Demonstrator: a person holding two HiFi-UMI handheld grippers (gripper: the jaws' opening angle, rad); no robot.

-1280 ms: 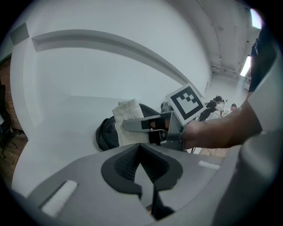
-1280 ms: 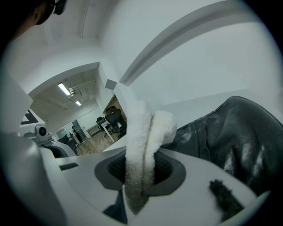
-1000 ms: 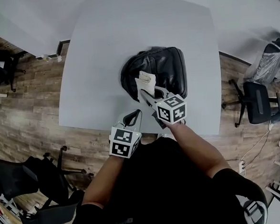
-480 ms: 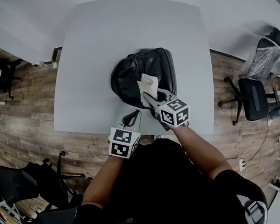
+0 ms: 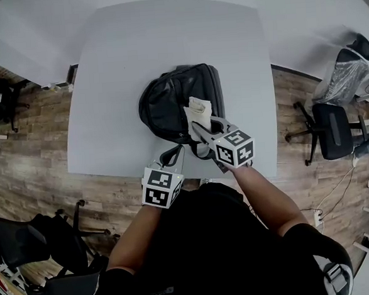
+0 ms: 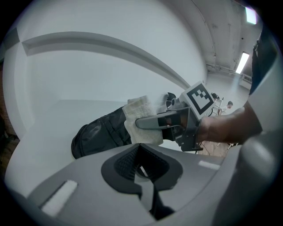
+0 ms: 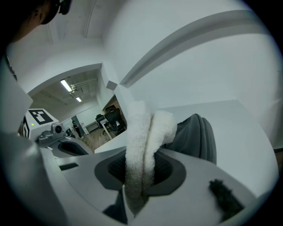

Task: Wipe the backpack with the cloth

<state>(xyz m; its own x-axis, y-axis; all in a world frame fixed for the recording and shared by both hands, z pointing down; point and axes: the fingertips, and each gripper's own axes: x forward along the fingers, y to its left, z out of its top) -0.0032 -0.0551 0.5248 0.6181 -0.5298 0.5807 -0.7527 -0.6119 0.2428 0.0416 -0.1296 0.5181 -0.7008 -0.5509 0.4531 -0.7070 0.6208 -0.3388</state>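
Right gripper [image 5: 199, 125] clamps the folded white cloth [image 5: 199, 111] against the black backpack [image 5: 169, 104] just ahead. Left gripper [image 5: 172, 156], jaws together and empty, hovers beside it.

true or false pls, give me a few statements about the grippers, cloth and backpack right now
1. The right gripper is shut on a white cloth. True.
2. The backpack lies on the floor. False: it lies on the white table.
3. The left gripper grips a backpack strap. False: its jaws are together with nothing between them, near the table's near edge.
4. The cloth is over the backpack. True.
5. The backpack is red. False: it is black.
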